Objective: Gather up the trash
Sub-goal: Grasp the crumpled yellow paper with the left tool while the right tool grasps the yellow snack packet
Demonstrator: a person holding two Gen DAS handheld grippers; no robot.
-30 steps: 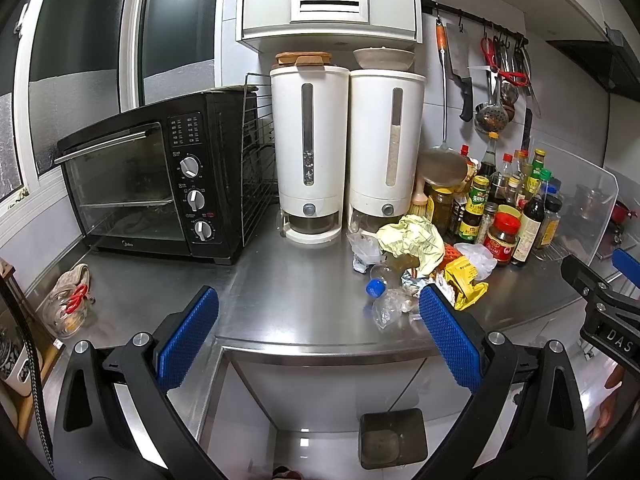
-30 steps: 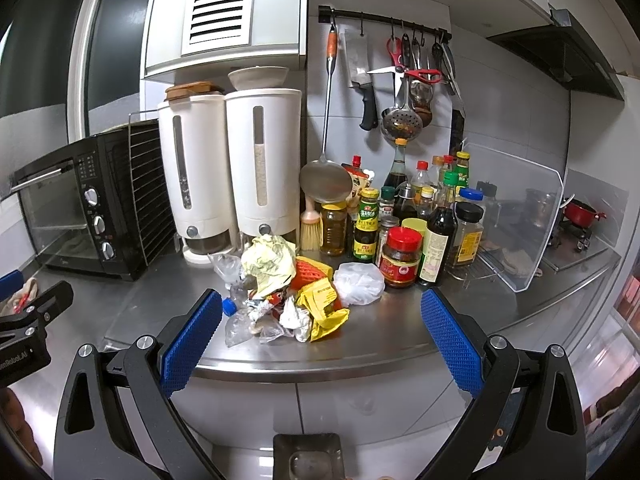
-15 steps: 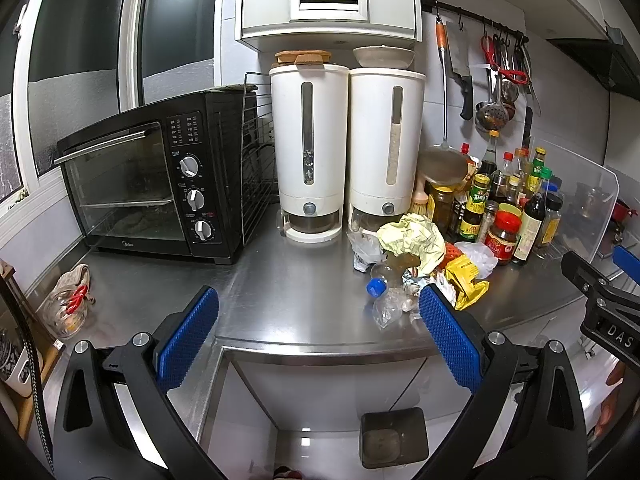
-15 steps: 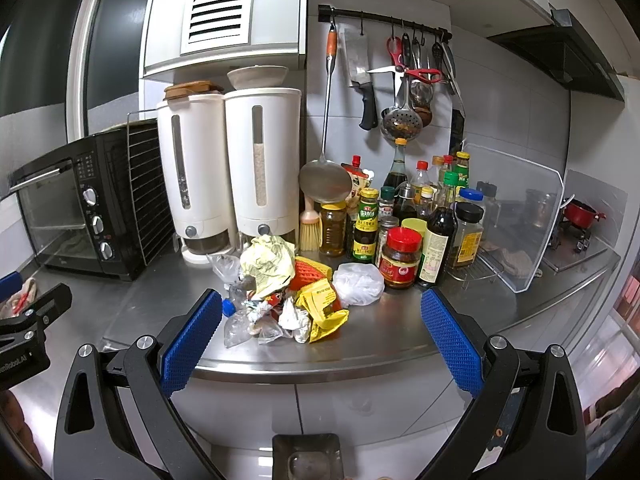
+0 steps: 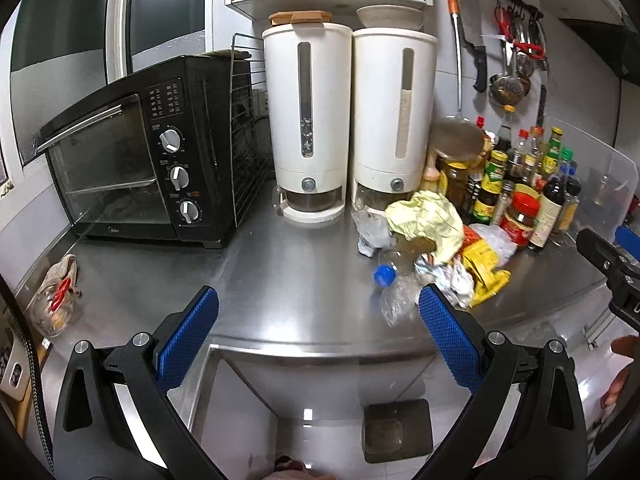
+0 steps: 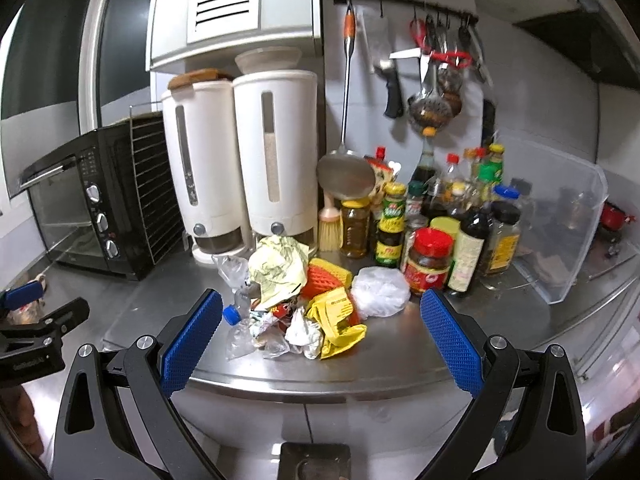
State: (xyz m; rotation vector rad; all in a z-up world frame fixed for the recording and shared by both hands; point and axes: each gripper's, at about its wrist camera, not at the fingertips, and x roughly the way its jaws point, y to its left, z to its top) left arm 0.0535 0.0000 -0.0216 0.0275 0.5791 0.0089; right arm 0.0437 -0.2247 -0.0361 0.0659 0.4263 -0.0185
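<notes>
Right gripper (image 6: 320,336) wide, empty; grain in white dispenser (image 6: 276,152), low.

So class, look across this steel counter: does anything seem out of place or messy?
Yes. A heap of crumpled rubbish litters the steel counter in front of the upright sauce bottles: pale yellow paper, a yellow wrapper, and a crushed clear bottle with a blue cap lying on its side.
</notes>
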